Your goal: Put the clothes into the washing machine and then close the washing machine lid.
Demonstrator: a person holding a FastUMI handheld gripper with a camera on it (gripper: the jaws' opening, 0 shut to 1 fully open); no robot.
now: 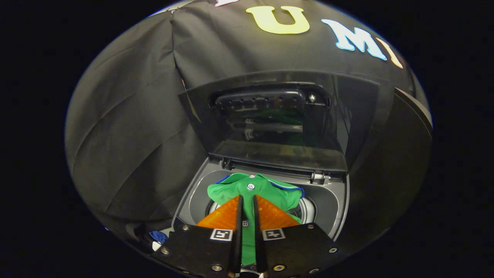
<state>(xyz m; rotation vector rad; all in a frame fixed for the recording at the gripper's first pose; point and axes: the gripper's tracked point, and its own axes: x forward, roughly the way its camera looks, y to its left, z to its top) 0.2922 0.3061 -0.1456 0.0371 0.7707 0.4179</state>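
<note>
The gripper (247,200) is held over the open top of the washing machine (335,210), with its two fingers drawn close together so that only a narrow slot is left between them. A strip of the green shirt (251,191) is seen running through that slot, with one of its buttons lying in it, and the fabric appears to be pinched from both sides. The rest of the shirt is spread out just ahead of the fingertips and to either side of them, draped across the mouth of the washing machine's drum. Its collar, edged in blue, is turned toward the back of the washing machine, and a second white button is visible just beyond the fingertips. The lid (278,123) is raised upright at the back of the washing machine, well beyond the shirt, and its hinge is seen along the rear rim. A small blue thing (158,236) lies beside the washing machine's near corner; what it is cannot be told.
</note>
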